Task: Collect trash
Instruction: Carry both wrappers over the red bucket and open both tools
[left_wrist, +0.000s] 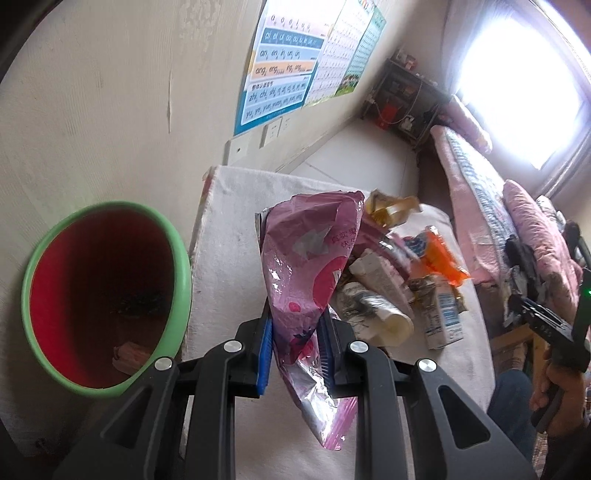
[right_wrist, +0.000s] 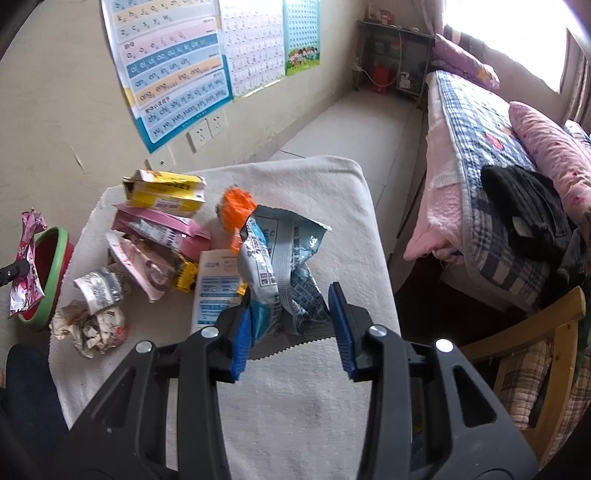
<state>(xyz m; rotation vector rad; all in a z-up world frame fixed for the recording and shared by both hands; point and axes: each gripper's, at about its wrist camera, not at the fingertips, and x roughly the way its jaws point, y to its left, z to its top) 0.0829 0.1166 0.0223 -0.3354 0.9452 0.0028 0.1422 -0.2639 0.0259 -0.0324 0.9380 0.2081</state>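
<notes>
My left gripper (left_wrist: 295, 332) is shut on a pink foil snack bag (left_wrist: 306, 280) and holds it in the air just right of the green-rimmed red bin (left_wrist: 107, 295). The bag also shows in the right wrist view (right_wrist: 26, 266) over the bin (right_wrist: 51, 273). My right gripper (right_wrist: 291, 325) is open around a crumpled blue-and-white wrapper (right_wrist: 280, 266) lying on the white-cloth table (right_wrist: 332, 206). The left blue pad (right_wrist: 242, 339) touches the wrapper; the right pad stands apart from it.
Other trash lies on the table: a yellow box (right_wrist: 166, 192), pink packets (right_wrist: 162, 232), an orange wrapper (right_wrist: 236, 206), a white-blue carton (right_wrist: 210, 288), crumpled paper (right_wrist: 92, 325). A bed (right_wrist: 498, 166) and a wooden chair (right_wrist: 535, 350) stand to the right. The wall with posters is behind.
</notes>
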